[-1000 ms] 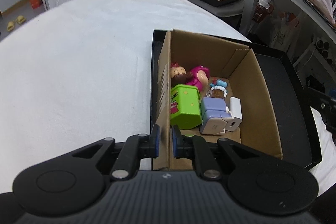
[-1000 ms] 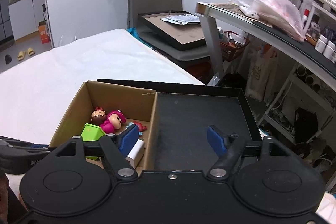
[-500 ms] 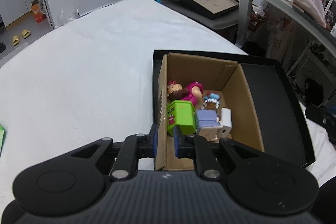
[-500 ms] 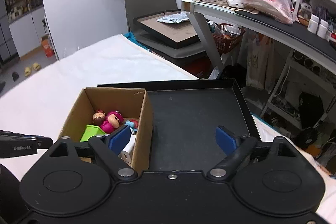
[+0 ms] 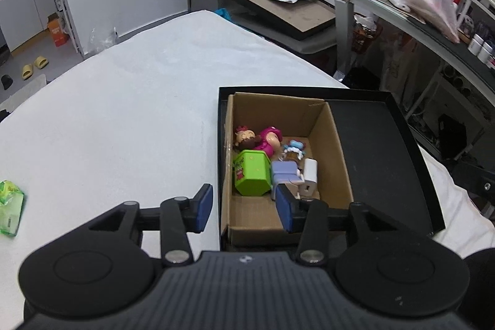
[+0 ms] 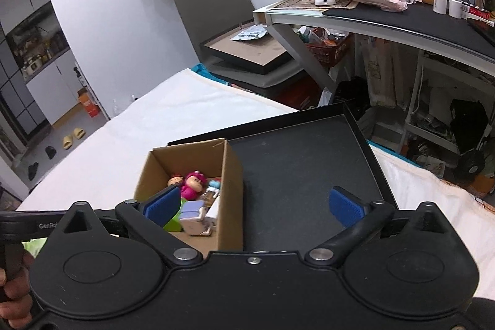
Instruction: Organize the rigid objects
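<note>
Hiding part of the cardboard box (image 6: 230, 175), both grippers' fingers (image 5: 202, 207) have just opened, empty.

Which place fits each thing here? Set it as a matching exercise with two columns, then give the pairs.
Things:
1. green toy block
2. white charger
3. green packet
4. cardboard box

Places:
A. on the white cloth, far left, apart from the tray
B. standing in the left part of the black tray
C. in the box, against its left wall
D. in the box, right of the lilac toy

Pairs: 1-C, 2-D, 3-A, 4-B
</note>
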Tool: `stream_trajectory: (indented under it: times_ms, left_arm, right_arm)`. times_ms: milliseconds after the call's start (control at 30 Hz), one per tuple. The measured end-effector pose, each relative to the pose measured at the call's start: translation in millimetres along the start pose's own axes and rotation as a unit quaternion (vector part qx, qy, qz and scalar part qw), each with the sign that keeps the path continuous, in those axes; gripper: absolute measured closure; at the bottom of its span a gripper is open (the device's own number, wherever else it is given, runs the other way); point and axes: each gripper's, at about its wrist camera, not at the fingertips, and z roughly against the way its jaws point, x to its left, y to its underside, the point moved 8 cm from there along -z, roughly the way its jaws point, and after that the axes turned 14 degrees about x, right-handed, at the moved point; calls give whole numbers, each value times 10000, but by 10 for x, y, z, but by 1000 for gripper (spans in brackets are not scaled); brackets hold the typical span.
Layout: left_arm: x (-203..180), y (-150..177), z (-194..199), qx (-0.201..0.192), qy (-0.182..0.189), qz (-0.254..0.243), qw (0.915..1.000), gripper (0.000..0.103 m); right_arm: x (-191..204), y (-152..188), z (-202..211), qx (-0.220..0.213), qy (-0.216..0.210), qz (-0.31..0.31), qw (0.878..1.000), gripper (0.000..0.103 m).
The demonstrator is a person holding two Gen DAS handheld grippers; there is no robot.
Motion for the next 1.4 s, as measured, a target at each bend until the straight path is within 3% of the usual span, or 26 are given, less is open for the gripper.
stream_trajectory:
  times_ms: [433, 800, 1400]
  left_arm:
    - [-82, 289, 495, -304, -120, -52, 9995, 32]
    - [-175, 530, 857, -462, -35, -71, 9989, 30]
    - [-344, 849, 1464, -880, 75, 1, 9961, 15]
  right_arm:
    - [35, 191, 410, 34, -2, -231, 9997, 0]
    - [-40, 291, 822, -239, 170, -314, 9991, 0]
    - [118, 584, 1295, -416, 251, 17, 9988, 0]
